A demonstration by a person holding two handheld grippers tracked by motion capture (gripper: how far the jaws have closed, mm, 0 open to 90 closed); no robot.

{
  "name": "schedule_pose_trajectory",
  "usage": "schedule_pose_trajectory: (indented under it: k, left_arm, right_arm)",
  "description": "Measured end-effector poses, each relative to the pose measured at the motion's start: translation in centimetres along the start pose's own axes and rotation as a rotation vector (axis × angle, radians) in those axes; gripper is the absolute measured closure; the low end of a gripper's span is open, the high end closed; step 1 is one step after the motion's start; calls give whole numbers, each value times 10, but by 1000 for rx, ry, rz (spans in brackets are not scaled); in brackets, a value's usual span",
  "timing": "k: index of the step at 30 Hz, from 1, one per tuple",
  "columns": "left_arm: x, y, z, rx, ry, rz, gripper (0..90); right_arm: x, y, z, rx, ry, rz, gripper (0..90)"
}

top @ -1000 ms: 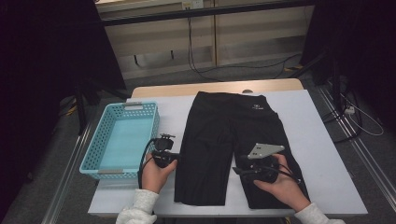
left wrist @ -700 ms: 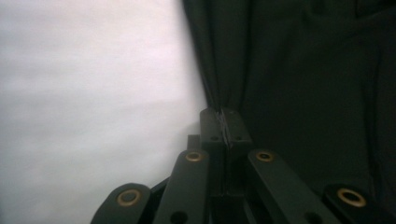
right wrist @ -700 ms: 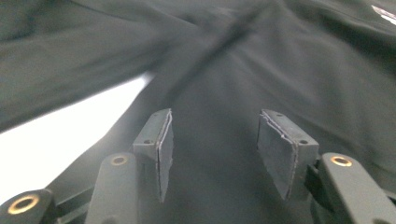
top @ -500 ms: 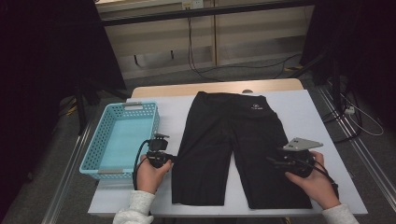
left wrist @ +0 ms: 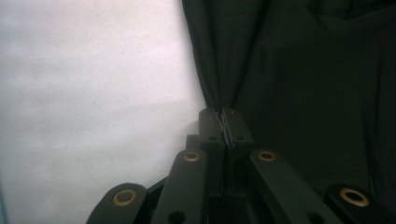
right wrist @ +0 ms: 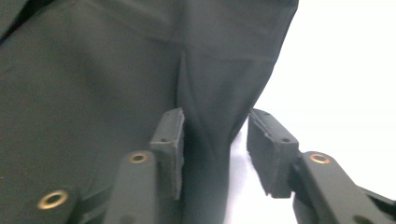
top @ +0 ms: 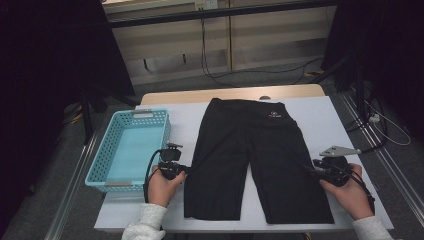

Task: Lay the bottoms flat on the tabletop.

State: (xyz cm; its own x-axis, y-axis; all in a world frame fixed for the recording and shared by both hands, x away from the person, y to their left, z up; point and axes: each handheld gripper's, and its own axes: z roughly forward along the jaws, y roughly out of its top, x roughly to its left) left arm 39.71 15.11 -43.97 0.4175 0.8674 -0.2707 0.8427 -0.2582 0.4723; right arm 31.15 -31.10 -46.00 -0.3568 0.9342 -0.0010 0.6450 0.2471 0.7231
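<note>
Black shorts [top: 255, 160] flat on white desk [top: 330, 117], waistband at far edge.
Left gripper [left wrist: 225, 122] clamped on left leg's outer edge; right gripper [right wrist: 214, 140] open, straddling right leg's outer edge.

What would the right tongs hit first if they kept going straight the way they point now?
The black shorts: the outer edge of the leg already lies between the open right tongs, so going on would probably push into that fabric on the white table.
</note>
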Motion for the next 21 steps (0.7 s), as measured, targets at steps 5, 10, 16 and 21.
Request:
schedule_pose_trajectory:
  k: [5,10,16,21]
  left_arm:
    - [-1,0,1,3,-4,4,883]
    - [-1,-1,2,8,-16,0,884]
    - [-1,0,3,12,-29,6,881]
    - [-3,-1,3,19,-45,4,883]
  right_arm:
    - [-4,-1,2,8,44,15,847]
    - [-13,-2,-1,6,46,28,896]
    - [-20,-6,-4,13,26,56,856]
    - [-19,-5,-5,0,54,66,692]
